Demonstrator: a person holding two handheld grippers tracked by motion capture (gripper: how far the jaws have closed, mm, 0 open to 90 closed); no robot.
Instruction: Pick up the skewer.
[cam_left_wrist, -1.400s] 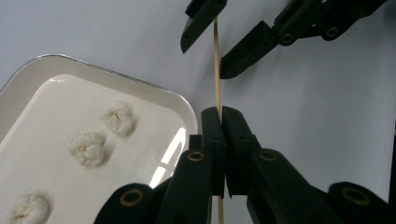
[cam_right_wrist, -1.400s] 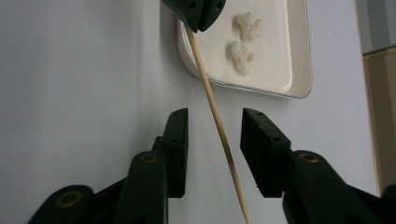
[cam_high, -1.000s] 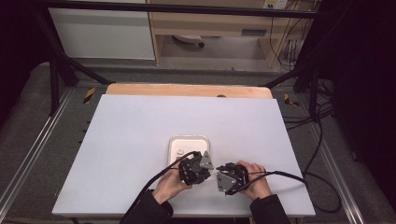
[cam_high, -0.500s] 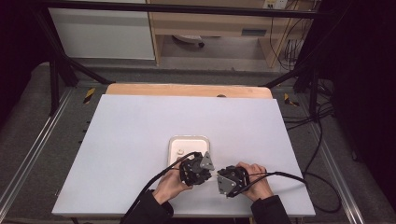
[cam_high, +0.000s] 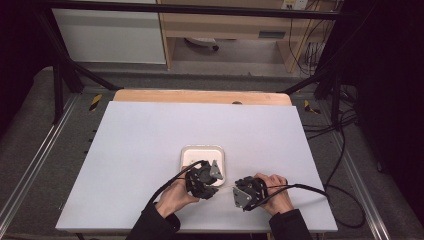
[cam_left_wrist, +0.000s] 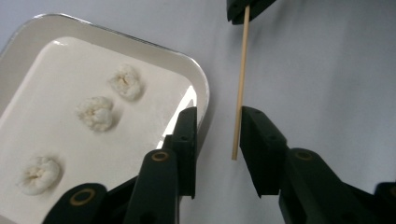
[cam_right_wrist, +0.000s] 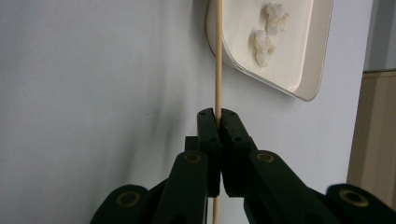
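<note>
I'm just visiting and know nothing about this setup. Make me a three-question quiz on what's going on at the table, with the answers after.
1. True or false: the right gripper is shut on the wooden skewer.
2. How many white puffy pieces lie in the white tray in the left gripper view?
3. Multiple choice: where is the skewer's free end relative to the left gripper?
A. Clamped tight by both jaws
B. In the open gap between the jaws, close to one of them
C. Stuck into a piece in the tray

Key
1. True.
2. Three.
3. B: the jaws stand apart, with the skewer's tip in the gap.
</note>
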